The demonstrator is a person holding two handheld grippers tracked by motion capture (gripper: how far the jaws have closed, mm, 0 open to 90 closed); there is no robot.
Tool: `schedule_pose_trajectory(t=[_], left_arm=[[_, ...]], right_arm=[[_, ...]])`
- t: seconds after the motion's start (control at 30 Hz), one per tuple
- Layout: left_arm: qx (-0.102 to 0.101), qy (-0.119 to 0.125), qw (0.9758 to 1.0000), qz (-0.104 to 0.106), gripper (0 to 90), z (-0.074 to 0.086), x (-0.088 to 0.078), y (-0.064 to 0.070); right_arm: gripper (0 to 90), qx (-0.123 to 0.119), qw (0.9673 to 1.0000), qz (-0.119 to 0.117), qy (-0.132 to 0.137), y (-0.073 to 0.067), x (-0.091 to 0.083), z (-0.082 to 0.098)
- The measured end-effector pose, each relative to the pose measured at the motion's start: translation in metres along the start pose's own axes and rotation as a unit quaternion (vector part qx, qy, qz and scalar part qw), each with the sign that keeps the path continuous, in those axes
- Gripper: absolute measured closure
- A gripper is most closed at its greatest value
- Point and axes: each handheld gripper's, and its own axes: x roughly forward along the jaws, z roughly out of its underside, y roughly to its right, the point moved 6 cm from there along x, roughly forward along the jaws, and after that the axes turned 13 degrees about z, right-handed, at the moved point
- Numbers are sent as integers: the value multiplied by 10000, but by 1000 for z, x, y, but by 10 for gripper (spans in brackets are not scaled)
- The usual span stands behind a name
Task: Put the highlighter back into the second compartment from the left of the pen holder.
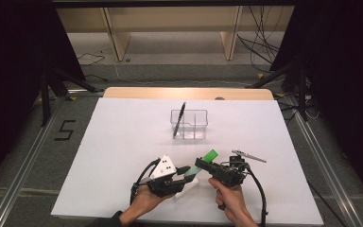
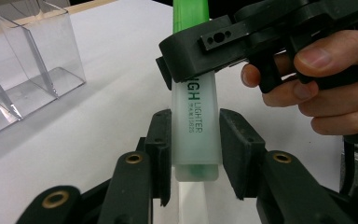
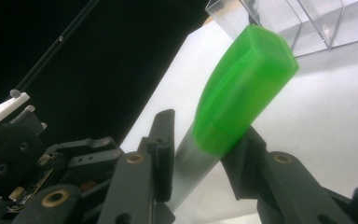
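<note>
White paper covers the table [image 1: 123, 156], with dark curtains at both sides and a clear plastic organizer [image 1: 189, 124] standing toward the far edge, a black pen [image 1: 179, 120] leaning in its left compartment. Near the person's edge a green-capped highlighter [image 1: 203, 163] hangs between the two tools, off the table. The left gripper [image 1: 185, 169] has its jaws pinching the pale barrel near the tail end; in the left gripper view the pads sit flush on both sides of the highlighter [image 2: 195, 126]. The right gripper [image 1: 199, 162] comes across the barrel just below the green cap [image 3: 242, 107], and its jaws appear pressed on the barrel there, though the right gripper view is too blurred to be sure the far pad touches.

The work in hand looks like uncapping, or a handover from one tool to the other. To do it well, the left grip should hold firm and square, not twist. If the cap is to come off, the right jaws would do better seated on the cap itself rather than at its lip, then pull straight along the barrel's axis. A sideways tug could lever the barrel out of the left pads. A metal clip [image 1: 248, 155] lies just beyond the right hand, clear of the pull
</note>
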Motion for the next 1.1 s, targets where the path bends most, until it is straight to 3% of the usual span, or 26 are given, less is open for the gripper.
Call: schedule_pose_trajectory(t=[0.33, 0.53, 0.57, 0.67, 0.77, 1.1], left_arm=[[40, -17, 10000, 52, 654, 2, 2, 0], [-8, -146, 9998, 125, 637, 6, 5, 0], [-78, -116, 9997, 214, 615, 5, 5, 0], [-113, -145, 9995, 243, 478, 4, 4, 0], [-178, -183, 9993, 282, 402, 5, 2, -1], [-301, -112, 9993, 200, 318, 6, -13, -13]], right_arm=[[713, 22, 10000, -51, -1, 0, -2, 0], [760, -174, 9998, -116, 22, -6, -1, 2], [763, -207, 9997, -141, 40, -7, -2, 2], [763, -322, 9994, -88, 91, -7, -2, 1], [763, -434, 9989, -44, 181, -8, -5, -1], [763, -581, 9977, -17, 354, -8, -12, -9]])
